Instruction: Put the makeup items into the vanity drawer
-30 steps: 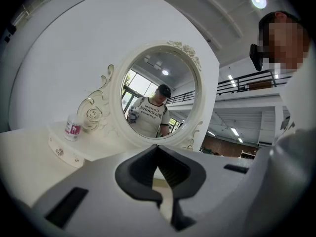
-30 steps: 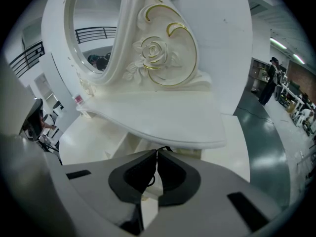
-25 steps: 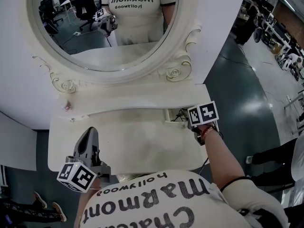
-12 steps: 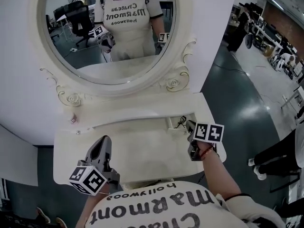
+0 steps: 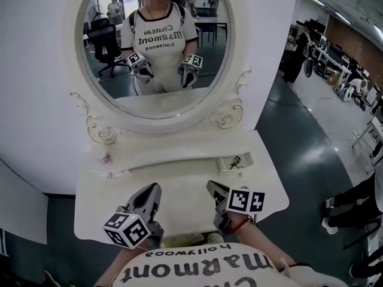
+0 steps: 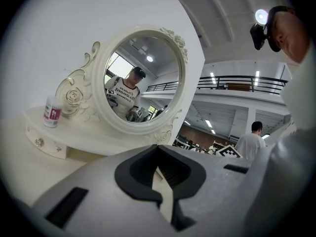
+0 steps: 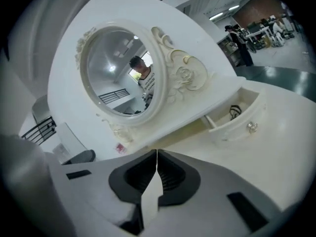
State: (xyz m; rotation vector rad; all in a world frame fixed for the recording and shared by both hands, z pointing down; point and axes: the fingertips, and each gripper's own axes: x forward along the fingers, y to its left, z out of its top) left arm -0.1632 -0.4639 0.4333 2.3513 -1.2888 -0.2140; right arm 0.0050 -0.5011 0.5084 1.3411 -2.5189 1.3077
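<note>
Both tools hang low in the frame over the cream vanity surface [image 5: 182, 187], and neither carries anything: the left hand-held gripper [image 5: 152, 190] has its dark-padded tips pressed together in its own view [image 6: 158, 149], and the right hand-held gripper [image 5: 213, 188] is likewise pressed together, with only a hairline seam between its jaws [image 7: 156, 154]. The one loose makeup item I can make out is a small white bottle with a pink label [image 5: 106, 158]. It stands upright on the raised shelf below the oval mirror's carved cream frame [image 5: 226, 119], at the left of the head view and clearly visible at the left edge of the left gripper view [image 6: 52, 111]. The small open cream drawer [image 5: 246, 165] sits at the shelf's right end, its front pulled out toward the right hand-held gripper [image 7: 247, 125], with a thin black looped thing [image 7: 235, 111] already lying in it — I cannot tell what it is. A closed drawer with a small knob [image 6: 39, 142] lies just under the bottle. So bottle and drawer are at opposite ends of the shelf. The bottle lies up and to the left of the left hand-held gripper, which looks the nearer of the two, and its long axis is vertical — a sideways pinch round its body seems the likely grasp. It would then need carrying rightward across the shelf to the open drawer.
</note>
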